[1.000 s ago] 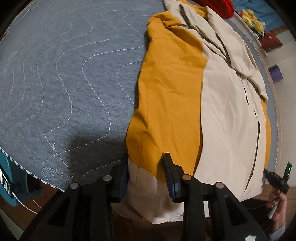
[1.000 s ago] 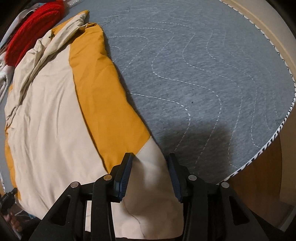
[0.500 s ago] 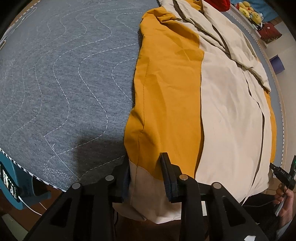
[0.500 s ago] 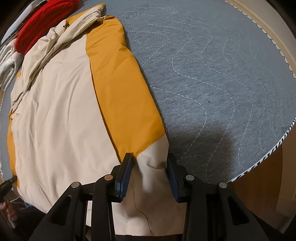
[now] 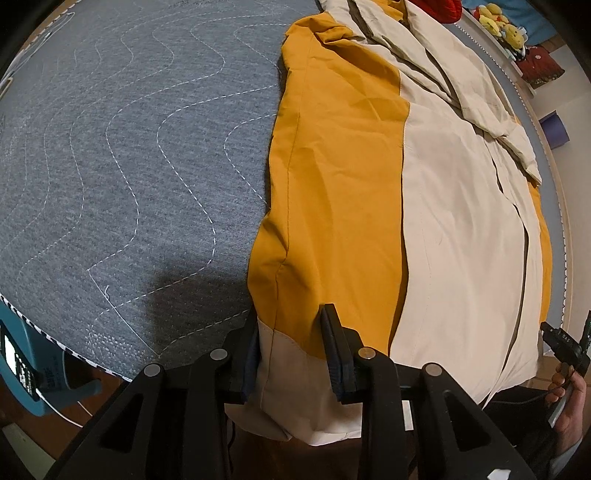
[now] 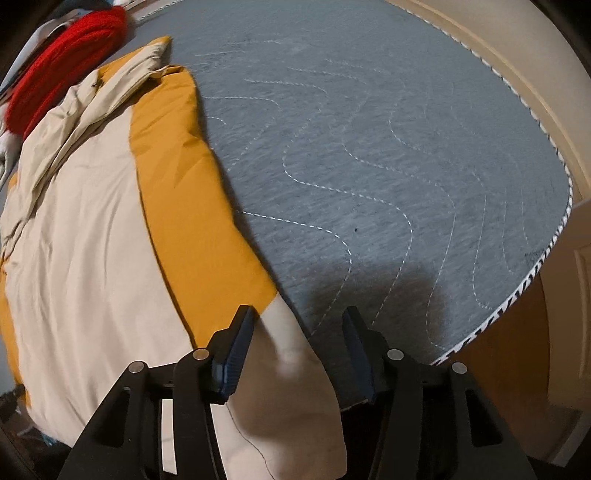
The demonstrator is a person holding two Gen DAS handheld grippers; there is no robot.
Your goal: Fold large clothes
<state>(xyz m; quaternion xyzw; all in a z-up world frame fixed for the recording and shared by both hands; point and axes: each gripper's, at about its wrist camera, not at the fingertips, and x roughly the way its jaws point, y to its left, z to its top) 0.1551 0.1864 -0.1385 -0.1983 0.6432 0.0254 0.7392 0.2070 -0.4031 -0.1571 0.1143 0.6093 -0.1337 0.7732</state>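
A large mustard-and-cream garment [image 5: 369,192] lies lengthwise on a grey quilted mat [image 5: 129,166], its hem hanging over the near edge. My left gripper [image 5: 291,347] is open and straddles the garment's left hem corner, with cloth between the jaws. In the right wrist view the garment [image 6: 110,221] fills the left side. My right gripper [image 6: 299,343] is open wide, and the cream hem corner lies loose between its jaws at the edge of the mat [image 6: 369,166].
A red item [image 6: 62,70] lies beyond the garment's far end. A teal device [image 5: 22,365] sits below the mat's near left edge. Yellow plush toys [image 5: 502,26] sit far right. The other gripper and the hand holding it [image 5: 565,354] show at the right.
My right gripper has opened wider and shifted right, so the hem corner sits loose between its jaws. My left gripper has stayed around the left hem corner.
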